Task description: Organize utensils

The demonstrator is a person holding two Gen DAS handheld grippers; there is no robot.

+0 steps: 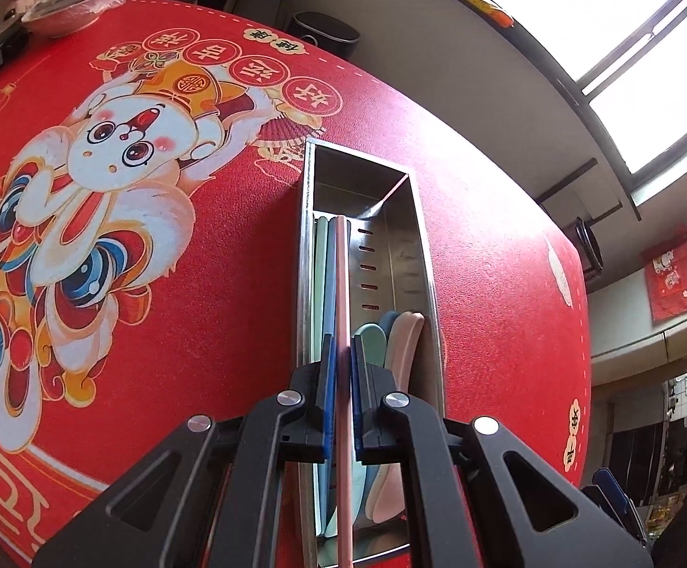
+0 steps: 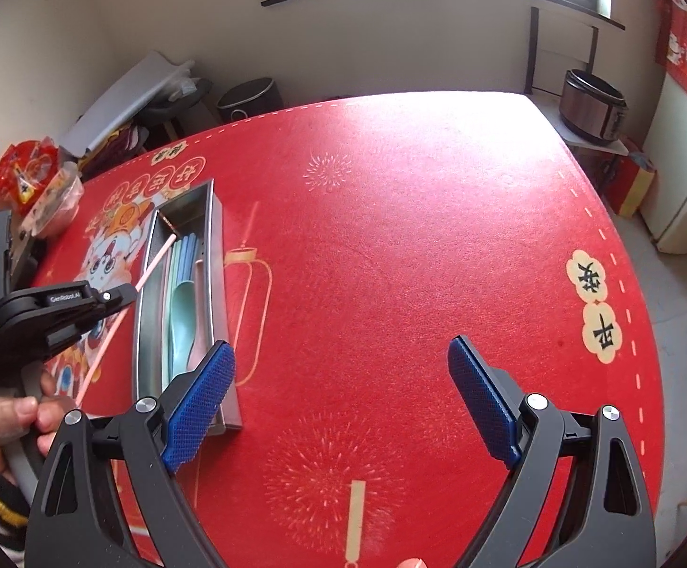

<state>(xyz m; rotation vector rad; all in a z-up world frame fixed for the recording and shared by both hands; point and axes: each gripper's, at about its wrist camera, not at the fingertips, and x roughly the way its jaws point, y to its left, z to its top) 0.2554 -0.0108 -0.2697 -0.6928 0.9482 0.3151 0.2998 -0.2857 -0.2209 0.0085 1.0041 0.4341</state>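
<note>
left gripper [image 1: 342, 359] clamped a thin pink plastic chopstick [image 1: 342, 284] mid-shaft, tip angled into the long steel utensil tray [image 1: 302, 255] on the red printed tablecloth [image 1: 201, 260]. right gripper [image 2: 341, 388] hung wide open, empty. looked light, stiff, slippery; mid-shaft hold seemed best. pastel spoons [image 1: 393, 336] crowded the tray's near end.

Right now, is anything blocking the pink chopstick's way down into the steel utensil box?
Nothing visible does. The left gripper holds the pink chopstick over the open steel box, whose utensils lie flat below. The right gripper is open, off to the side.
</note>
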